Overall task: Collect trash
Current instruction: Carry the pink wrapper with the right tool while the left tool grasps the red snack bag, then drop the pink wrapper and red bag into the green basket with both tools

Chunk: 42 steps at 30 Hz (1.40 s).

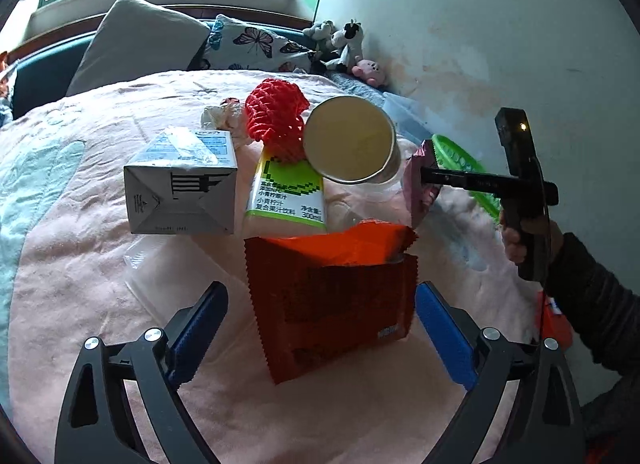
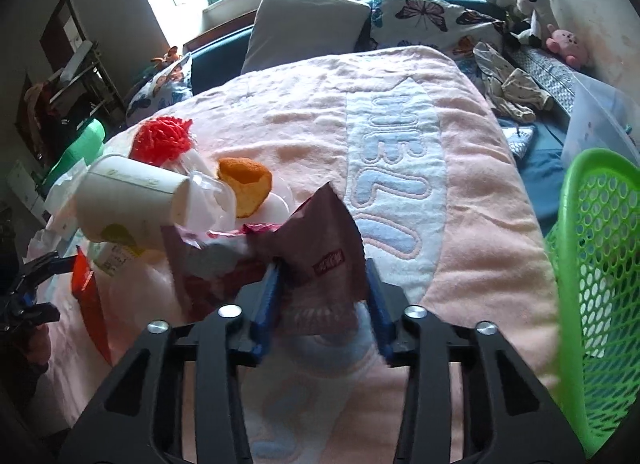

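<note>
While cup (image 1: 350,140) overhangs bottle (image 1: 286,192), carton (image 1: 180,188) beside

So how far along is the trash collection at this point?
Early. The green basket shows nothing inside where visible. In hand: the right hand-held gripper is shut on the maroon wrapper. The left hand-held gripper is open around the orange packet. Carton, bottle and cup remain.

Carton (image 1: 182,180) lies left of bottle (image 1: 286,192), wrapper (image 1: 332,300) before both.
</note>
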### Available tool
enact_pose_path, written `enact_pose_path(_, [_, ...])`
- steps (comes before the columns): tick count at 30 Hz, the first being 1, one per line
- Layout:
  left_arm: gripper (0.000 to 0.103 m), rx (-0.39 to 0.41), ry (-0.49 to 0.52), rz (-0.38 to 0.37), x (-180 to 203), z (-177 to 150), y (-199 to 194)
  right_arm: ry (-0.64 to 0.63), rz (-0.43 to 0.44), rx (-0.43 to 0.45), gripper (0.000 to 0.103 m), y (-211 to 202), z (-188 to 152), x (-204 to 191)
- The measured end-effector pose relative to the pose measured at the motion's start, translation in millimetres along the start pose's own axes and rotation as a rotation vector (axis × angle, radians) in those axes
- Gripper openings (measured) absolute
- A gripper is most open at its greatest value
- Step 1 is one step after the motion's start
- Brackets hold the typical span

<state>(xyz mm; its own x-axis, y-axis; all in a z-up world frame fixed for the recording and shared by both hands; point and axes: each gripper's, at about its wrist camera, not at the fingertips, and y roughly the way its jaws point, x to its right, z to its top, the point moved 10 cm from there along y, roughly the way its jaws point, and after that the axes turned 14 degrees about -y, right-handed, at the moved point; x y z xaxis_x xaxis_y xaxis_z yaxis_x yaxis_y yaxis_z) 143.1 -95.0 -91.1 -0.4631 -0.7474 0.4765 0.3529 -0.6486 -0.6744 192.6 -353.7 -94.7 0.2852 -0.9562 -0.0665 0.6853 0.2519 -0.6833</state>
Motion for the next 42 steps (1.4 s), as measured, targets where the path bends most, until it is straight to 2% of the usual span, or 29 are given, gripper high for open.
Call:
enact_pose_path(4, [0.087,-0.004,0.007,-0.003,-2,-1,-1,0.004,-0.019,0.025,0.028,-18,-2,-3])
enact_pose_path(8, [0.072,-0.016,0.001,0.002,-5,-2,-1,0.002,-0.035,0.040,0.027,-33,-6,-5])
enact_pose_path(13, [0.071,-0.002,0.003,0.001,-7,12,1,0.010,-0.048,0.050,0.025,-43,-10,-5])
enact_pose_path(16, [0.065,-0.030,0.040,0.007,-6,14,9,0.020,-0.048,0.055,0.024,-48,-11,-5])
enact_pose_path(19, [0.055,-0.059,0.064,-0.009,-4,10,14,0.025,-0.045,0.071,0.024,-58,-11,-7])
enact_pose_path(21, [0.042,-0.067,0.070,-0.028,-1,4,14,0.023,-0.048,0.081,0.024,-64,-10,-9])
enact_pose_path(23, [0.035,-0.075,0.072,-0.039,1,-4,13,0.028,-0.049,0.090,0.024,-71,-10,-9])
enact_pose_path(27, [0.025,-0.039,0.060,-0.021,3,-13,7,0.044,-0.067,0.110,0.024,-84,-10,-3])
enact_pose_path(33, [0.018,0.043,0.055,-0.001,23,-14,-18,0.092,-0.107,0.125,0.024,-103,-16,15])
enact_pose_path(42, [0.009,0.116,0.149,-0.053,99,13,-47,0.148,-0.257,0.152,0.024,-146,-22,72])
